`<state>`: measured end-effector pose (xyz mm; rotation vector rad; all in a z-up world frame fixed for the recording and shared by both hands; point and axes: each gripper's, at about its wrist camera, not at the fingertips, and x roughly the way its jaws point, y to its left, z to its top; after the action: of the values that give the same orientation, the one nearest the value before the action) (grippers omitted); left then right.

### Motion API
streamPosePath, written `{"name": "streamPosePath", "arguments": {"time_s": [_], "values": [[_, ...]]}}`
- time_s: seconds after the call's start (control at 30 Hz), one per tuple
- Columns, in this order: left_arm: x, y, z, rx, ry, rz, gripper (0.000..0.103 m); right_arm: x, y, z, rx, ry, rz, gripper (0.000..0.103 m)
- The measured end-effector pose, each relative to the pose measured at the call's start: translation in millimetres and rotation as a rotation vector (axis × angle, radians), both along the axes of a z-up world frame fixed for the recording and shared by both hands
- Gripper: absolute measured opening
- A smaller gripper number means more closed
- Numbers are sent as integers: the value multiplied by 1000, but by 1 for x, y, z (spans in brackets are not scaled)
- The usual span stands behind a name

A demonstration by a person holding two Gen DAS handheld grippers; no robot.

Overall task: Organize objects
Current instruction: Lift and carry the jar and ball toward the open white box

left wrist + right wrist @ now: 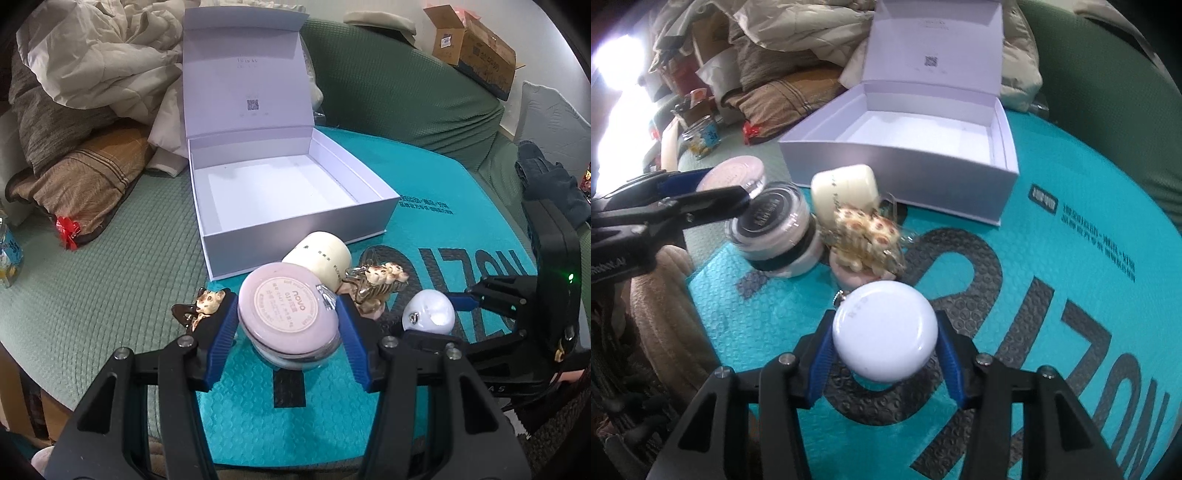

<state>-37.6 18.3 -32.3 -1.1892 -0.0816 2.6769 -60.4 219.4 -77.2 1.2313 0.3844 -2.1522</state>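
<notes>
The left gripper [286,317] pinches the pink-lidded clear jar [288,308]; the right gripper [884,345] clamps the round white case [885,329]. Both should rise straight before crossing into the open white cardboard box [295,225] behind them, clearing its front wall.

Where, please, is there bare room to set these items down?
Inside the open white cardboard box, whose floor is empty, and on the teal mat right of it. It is crowded before the box, around the cream jar and hair clips.

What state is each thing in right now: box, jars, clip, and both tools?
White box: lid open, nothing inside.
Pink-lidded jar: lid on, gripped by left tool.
White round case: closed, gripped by right tool.
Cream jar: lying on its side on the teal mat.
Hair clip: loose beside the jars.
</notes>
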Motion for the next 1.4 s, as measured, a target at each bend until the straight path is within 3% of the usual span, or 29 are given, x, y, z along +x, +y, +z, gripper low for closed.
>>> {"name": "streamPosePath", "arguments": {"time_s": [0.77, 1.4], "values": [[16, -10, 21, -68, -9, 37, 52, 7, -38, 57, -80, 71, 143, 52], [-12, -19, 44, -123, -2, 38, 52, -22, -67, 77, -82, 98, 228, 52]]}}
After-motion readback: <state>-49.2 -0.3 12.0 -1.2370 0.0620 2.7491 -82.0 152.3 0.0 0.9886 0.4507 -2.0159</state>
